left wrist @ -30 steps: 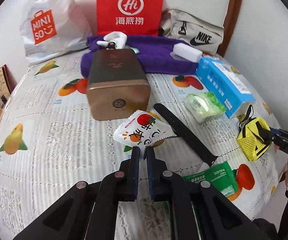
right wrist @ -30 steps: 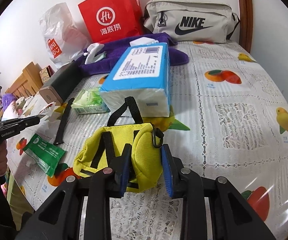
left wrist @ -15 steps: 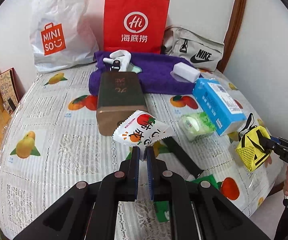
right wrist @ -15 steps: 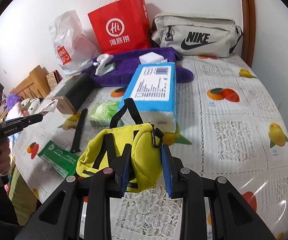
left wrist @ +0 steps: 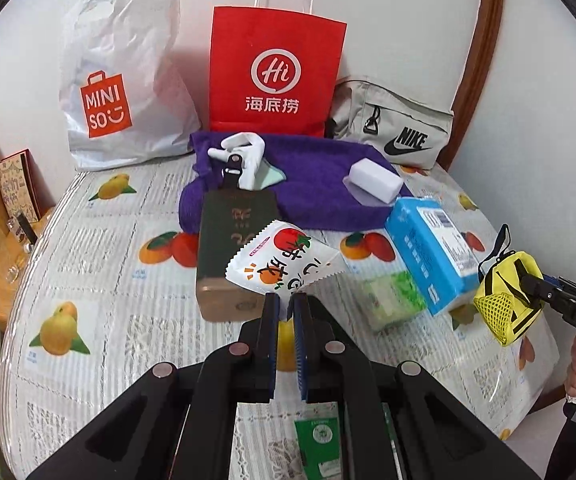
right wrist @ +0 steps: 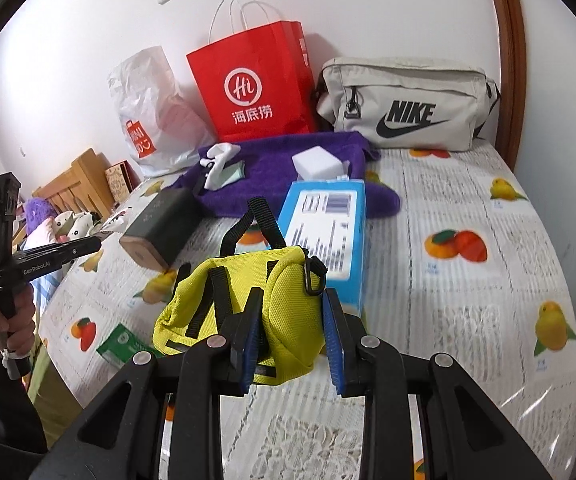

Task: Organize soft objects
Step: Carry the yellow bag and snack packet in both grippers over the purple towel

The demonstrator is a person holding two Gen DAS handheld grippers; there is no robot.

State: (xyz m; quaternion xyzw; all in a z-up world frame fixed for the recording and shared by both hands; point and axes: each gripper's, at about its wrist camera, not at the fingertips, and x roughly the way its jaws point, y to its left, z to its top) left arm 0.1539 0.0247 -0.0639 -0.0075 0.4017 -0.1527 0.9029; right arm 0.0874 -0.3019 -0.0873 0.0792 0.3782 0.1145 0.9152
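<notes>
My left gripper (left wrist: 285, 300) is shut on a white snack packet (left wrist: 284, 262) printed with fruit and holds it above the table. My right gripper (right wrist: 290, 312) is shut on a small yellow pouch (right wrist: 248, 300) with black straps, lifted off the table. The pouch also shows in the left wrist view (left wrist: 506, 296) at the far right. A purple towel (left wrist: 312, 184) lies at the back with a white block (left wrist: 374, 178) and a white clip (left wrist: 240, 156) on it.
A dark box (left wrist: 234, 248), a blue tissue pack (left wrist: 432, 252), a green tissue pack (left wrist: 392, 300) and a green sachet (left wrist: 320, 436) lie on the fruit-print tablecloth (left wrist: 88, 280). A red paper bag (left wrist: 274, 76), a white Miniso bag (left wrist: 124, 76) and a grey Nike bag (left wrist: 392, 128) stand against the wall.
Both grippers have risen and pulled back from the table, each carrying its item. The packet and the pouch hang higher above the cloth than before.
</notes>
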